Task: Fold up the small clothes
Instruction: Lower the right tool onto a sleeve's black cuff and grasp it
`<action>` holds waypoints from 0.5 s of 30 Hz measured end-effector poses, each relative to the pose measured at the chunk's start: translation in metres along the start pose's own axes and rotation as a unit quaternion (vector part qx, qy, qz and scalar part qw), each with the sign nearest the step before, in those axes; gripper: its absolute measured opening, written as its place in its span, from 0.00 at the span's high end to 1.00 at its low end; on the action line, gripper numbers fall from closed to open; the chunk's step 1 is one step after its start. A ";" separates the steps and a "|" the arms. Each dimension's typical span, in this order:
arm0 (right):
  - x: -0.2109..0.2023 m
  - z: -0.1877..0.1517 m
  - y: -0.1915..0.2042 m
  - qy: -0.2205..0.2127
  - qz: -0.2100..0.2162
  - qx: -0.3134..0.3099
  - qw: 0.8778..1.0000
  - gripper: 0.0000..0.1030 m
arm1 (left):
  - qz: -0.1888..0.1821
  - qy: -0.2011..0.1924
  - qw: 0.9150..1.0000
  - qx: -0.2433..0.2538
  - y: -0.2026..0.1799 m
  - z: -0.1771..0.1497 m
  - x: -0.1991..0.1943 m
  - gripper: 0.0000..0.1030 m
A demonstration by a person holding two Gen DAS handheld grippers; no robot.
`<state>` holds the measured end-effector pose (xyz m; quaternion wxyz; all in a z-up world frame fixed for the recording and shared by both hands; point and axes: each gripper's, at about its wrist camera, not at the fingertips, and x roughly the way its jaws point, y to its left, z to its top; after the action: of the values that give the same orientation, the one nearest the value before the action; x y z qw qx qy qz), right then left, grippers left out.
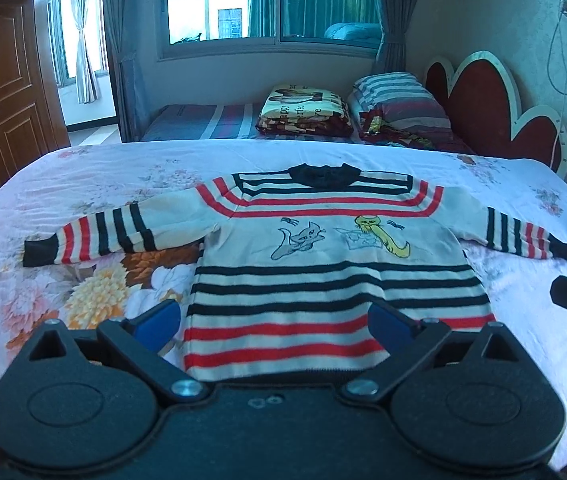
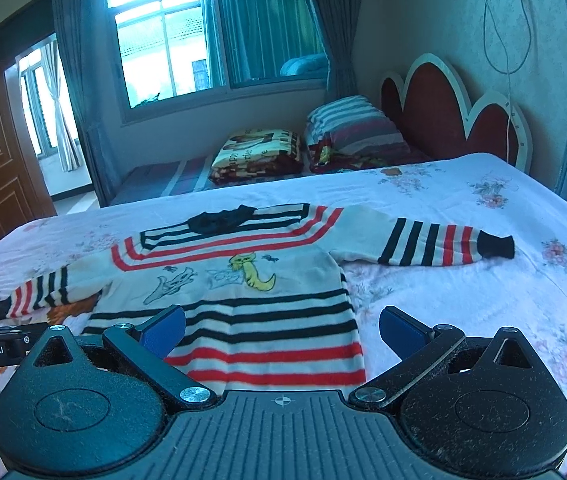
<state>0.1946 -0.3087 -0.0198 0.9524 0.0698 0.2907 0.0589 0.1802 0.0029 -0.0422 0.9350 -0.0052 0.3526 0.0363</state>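
Sweater (image 1: 323, 248), striped with cat motifs, lies flat on the floral bedsheet (image 1: 83, 176), sleeves spread, hem just ahead of my jaws. Left gripper (image 1: 275, 326) wide open, empty, over the hem. Right gripper (image 2: 283, 330) wide open, empty, at the hem's right corner.

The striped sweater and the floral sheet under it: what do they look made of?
The small red, black and white striped sweater looks like a soft matte knit, from its ribbed dark cuffs and fuzzy stripe edges. The pink floral bedsheet seems thin, smooth printed woven cloth, probably cotton.
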 end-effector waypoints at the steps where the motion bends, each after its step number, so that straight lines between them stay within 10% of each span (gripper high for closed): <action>1: 0.012 0.005 -0.006 0.004 0.000 0.001 1.000 0.00 | 0.002 0.003 1.000 -0.001 -0.003 0.004 0.009 0.05; 15: 0.137 0.050 -0.078 0.042 -0.009 0.011 0.999 0.01 | 0.023 0.033 0.999 -0.009 -0.051 0.052 0.128 0.17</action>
<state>0.3408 -0.3691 -0.0662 0.9391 0.0755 0.3314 0.0500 0.3139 -0.0377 -0.0887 0.9218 -0.0068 0.3829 0.0605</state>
